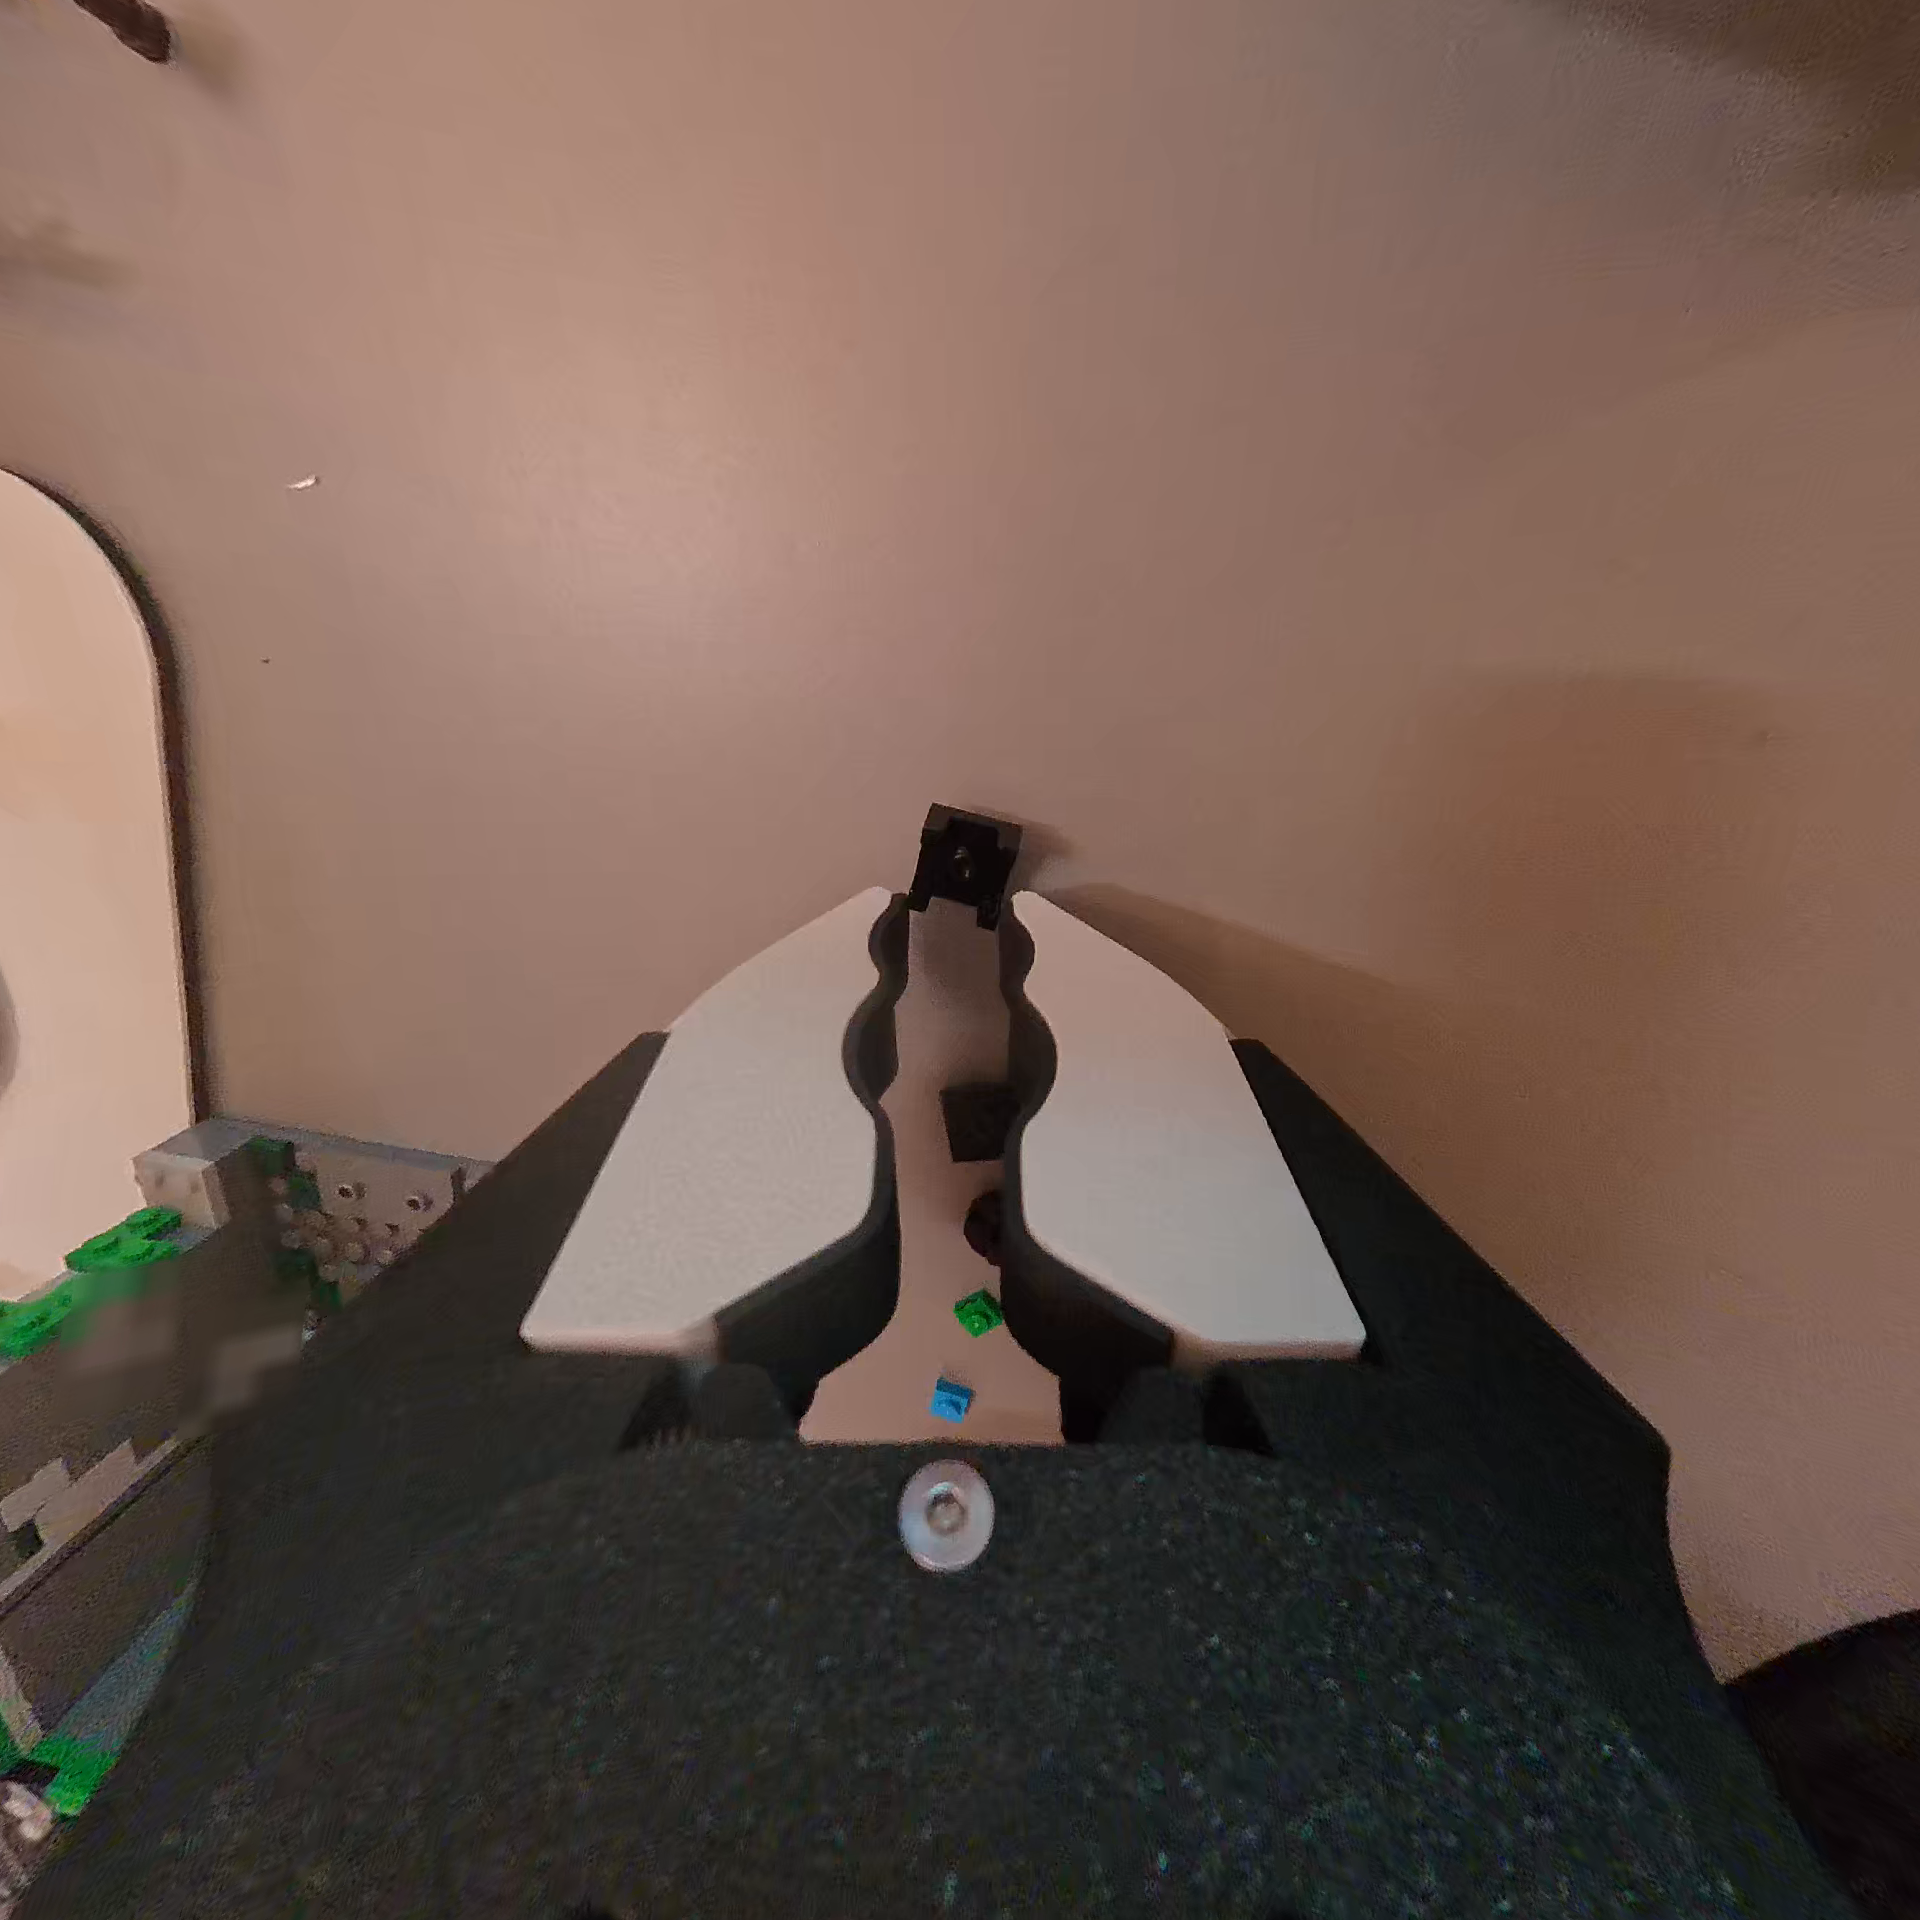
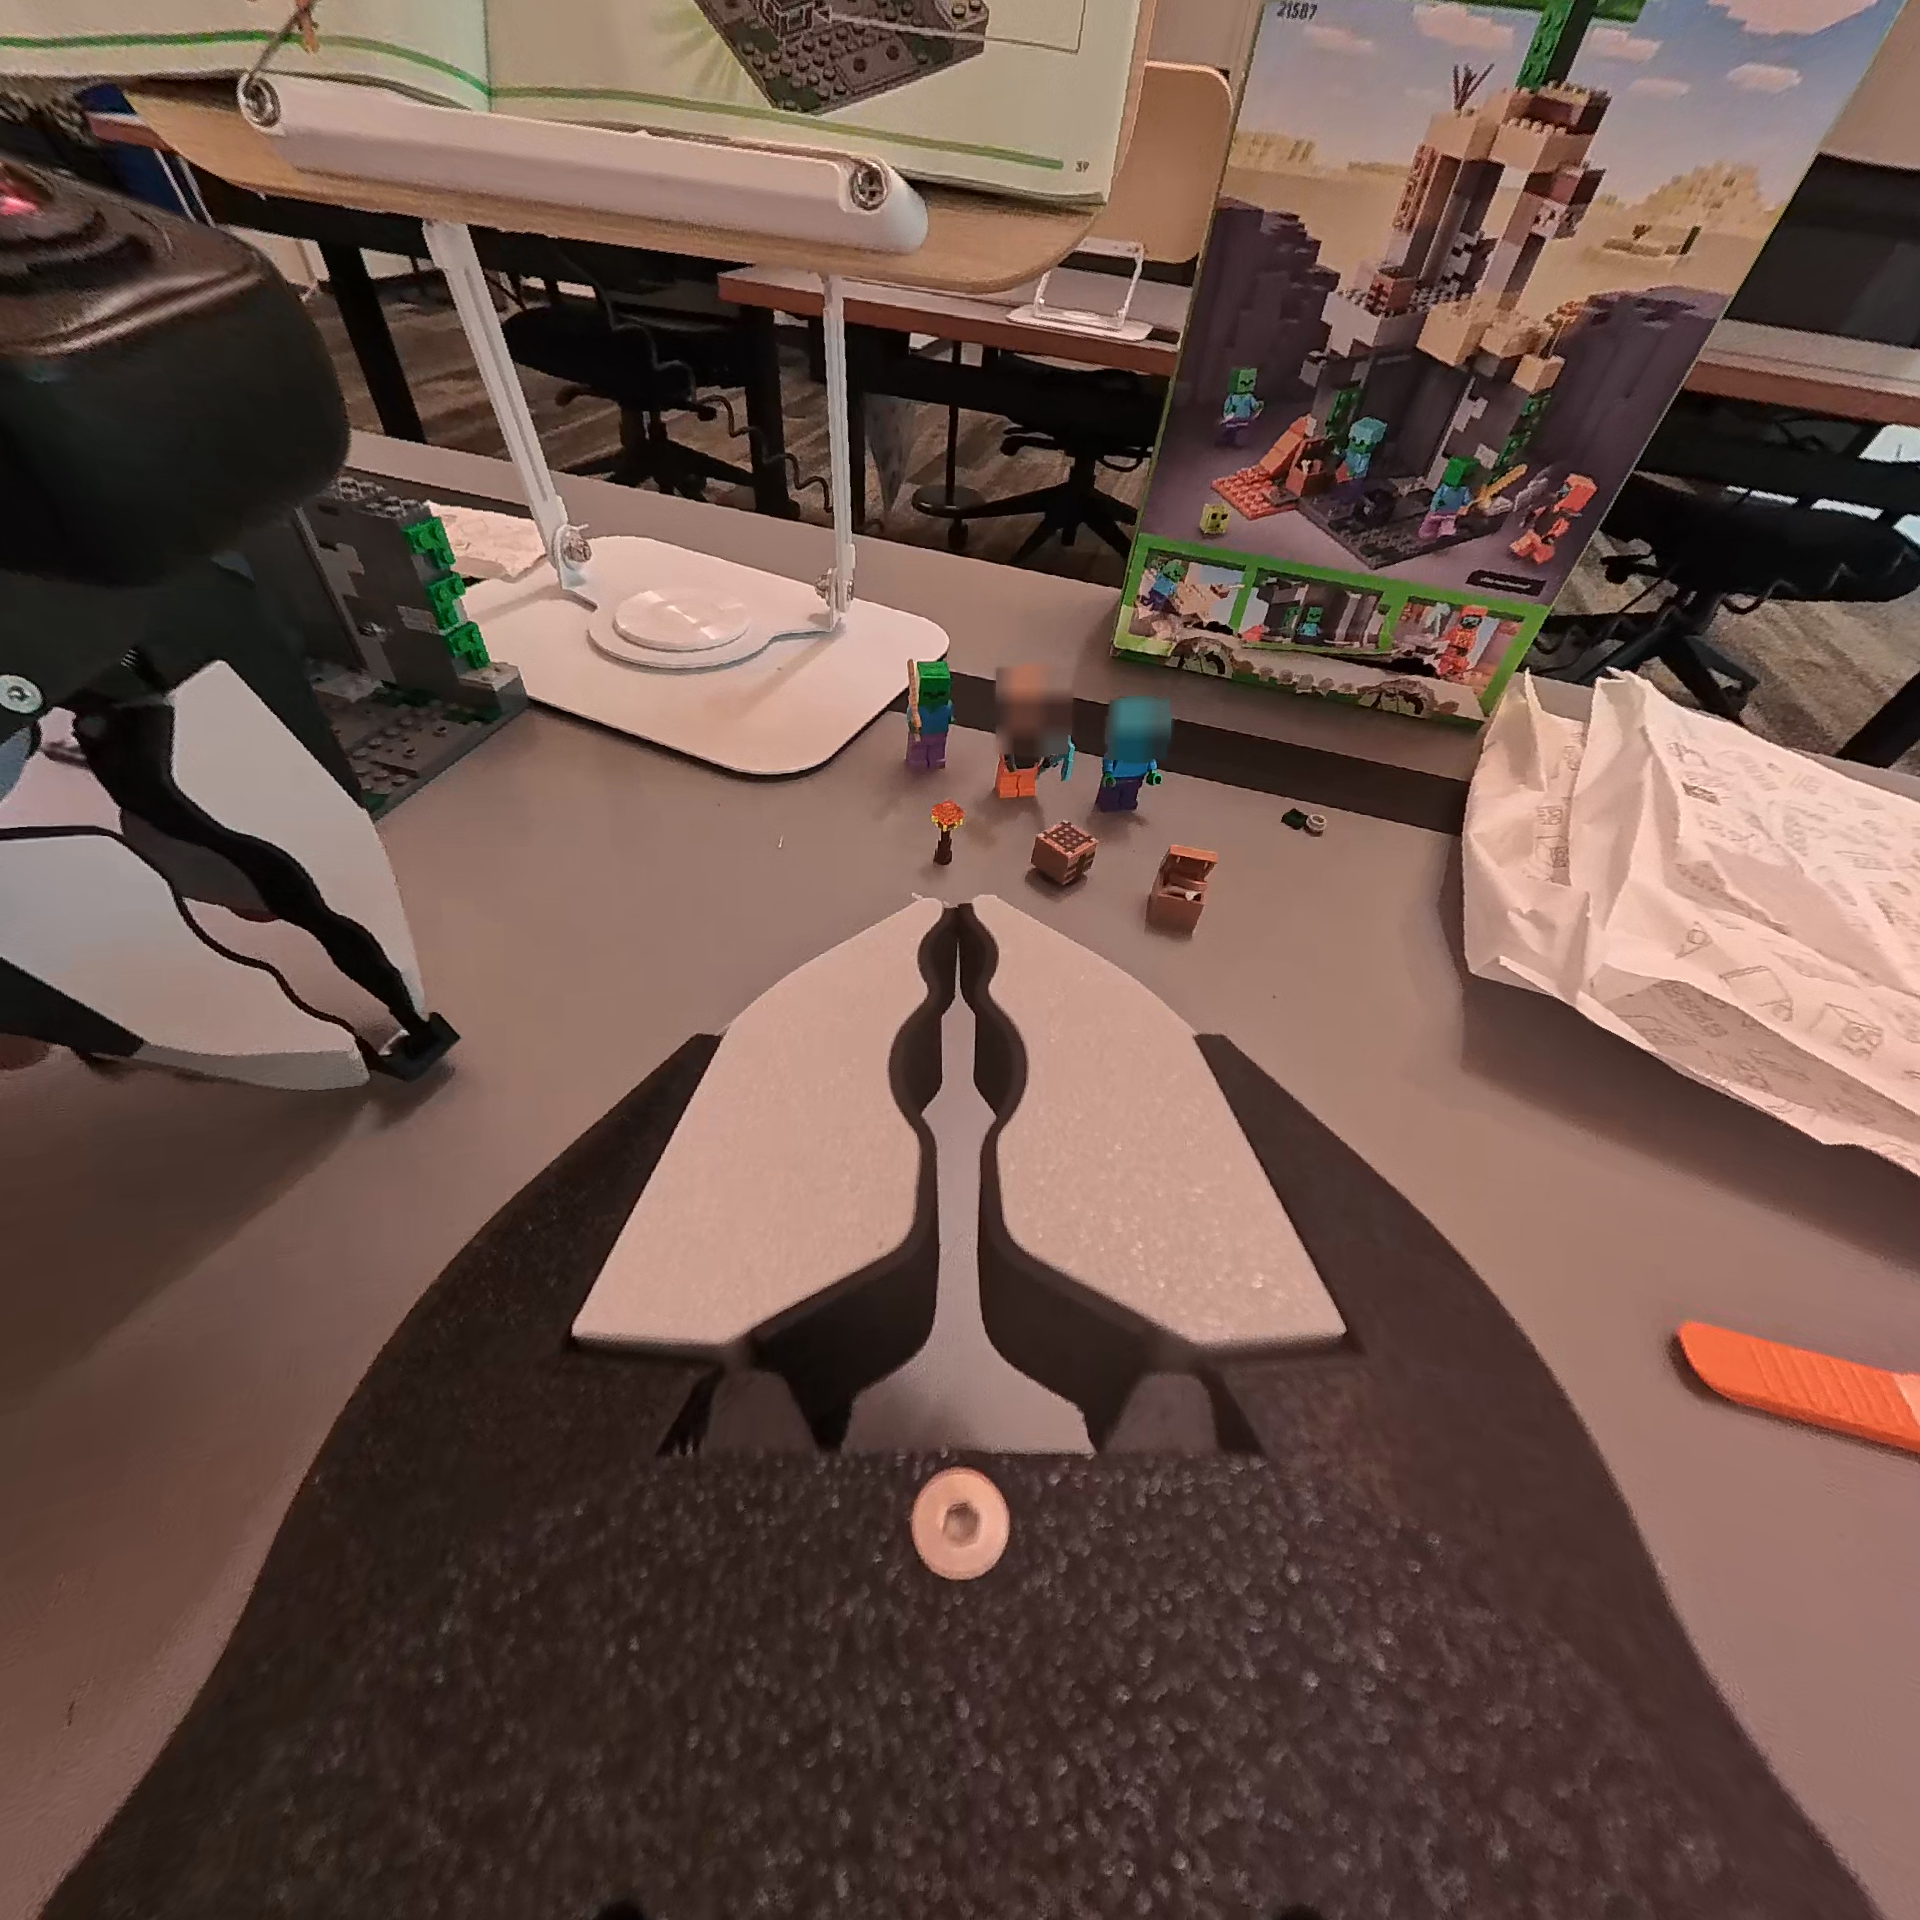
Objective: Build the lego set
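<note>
My left gripper (image 1: 952, 896) points down at the table and is shut on a small black Lego piece (image 1: 963, 864) at its tips. In the right wrist view the left gripper (image 2: 400, 1044) holds this black piece (image 2: 421, 1042) at the tabletop. Loose pieces lie under it: a black one (image 1: 977, 1122), a dark round one (image 1: 983, 1226), a green one (image 1: 978, 1314) and a blue one (image 1: 952, 1401). The grey and green Lego build (image 2: 400, 613) stands at the left and also shows in the left wrist view (image 1: 322, 1195). My right gripper (image 2: 957, 911) is shut and empty above the table.
A white book stand (image 2: 707, 665) holds the instruction booklet (image 2: 790, 83) at the back. The set's box (image 2: 1455, 395) stands at the back right. Three minifigures (image 2: 1023, 743) and small builds (image 2: 1174, 883) stand mid-table. Crumpled paper bags (image 2: 1714, 914) and an orange brick separator (image 2: 1808, 1382) lie right. There is about 15 cm between the tips of the two grippers.
</note>
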`<state>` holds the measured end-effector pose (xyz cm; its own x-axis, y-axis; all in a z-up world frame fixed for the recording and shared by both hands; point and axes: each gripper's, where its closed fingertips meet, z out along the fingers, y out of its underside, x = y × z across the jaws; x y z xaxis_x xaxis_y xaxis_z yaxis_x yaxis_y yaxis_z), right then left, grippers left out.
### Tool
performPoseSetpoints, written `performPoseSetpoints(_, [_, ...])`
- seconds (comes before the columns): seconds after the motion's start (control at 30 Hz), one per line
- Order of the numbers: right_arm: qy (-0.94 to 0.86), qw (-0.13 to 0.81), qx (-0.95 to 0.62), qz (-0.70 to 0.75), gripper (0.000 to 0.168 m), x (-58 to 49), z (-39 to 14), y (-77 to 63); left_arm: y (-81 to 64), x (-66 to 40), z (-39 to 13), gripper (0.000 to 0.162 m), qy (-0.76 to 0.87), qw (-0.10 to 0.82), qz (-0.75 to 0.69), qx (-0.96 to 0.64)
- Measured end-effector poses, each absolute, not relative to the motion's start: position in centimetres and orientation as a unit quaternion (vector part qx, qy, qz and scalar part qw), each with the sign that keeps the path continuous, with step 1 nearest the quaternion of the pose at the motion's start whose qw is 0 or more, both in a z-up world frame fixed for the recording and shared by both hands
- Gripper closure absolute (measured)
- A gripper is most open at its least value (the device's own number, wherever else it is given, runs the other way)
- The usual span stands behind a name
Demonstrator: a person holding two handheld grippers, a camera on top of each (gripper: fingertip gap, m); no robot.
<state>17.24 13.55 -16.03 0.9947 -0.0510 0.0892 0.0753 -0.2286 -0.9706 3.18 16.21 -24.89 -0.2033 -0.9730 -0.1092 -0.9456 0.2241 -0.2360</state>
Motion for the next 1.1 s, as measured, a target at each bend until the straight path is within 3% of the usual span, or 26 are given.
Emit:
performPoseSetpoints(0.67, [-0.01,0.62,-0.783,-0.042,0.168,17.0,-16.1,13.6,16.7,3.0,-24.1,0.141,0.768,0.14,-0.072,-0.621])
performPoseSetpoints(1.1, [-0.017,0.619,-0.784,-0.04,0.168,16.5,-16.2,13.7,18.4,1.5,-21.1,0.155,0.712,0.223,-0.14,-0.651])
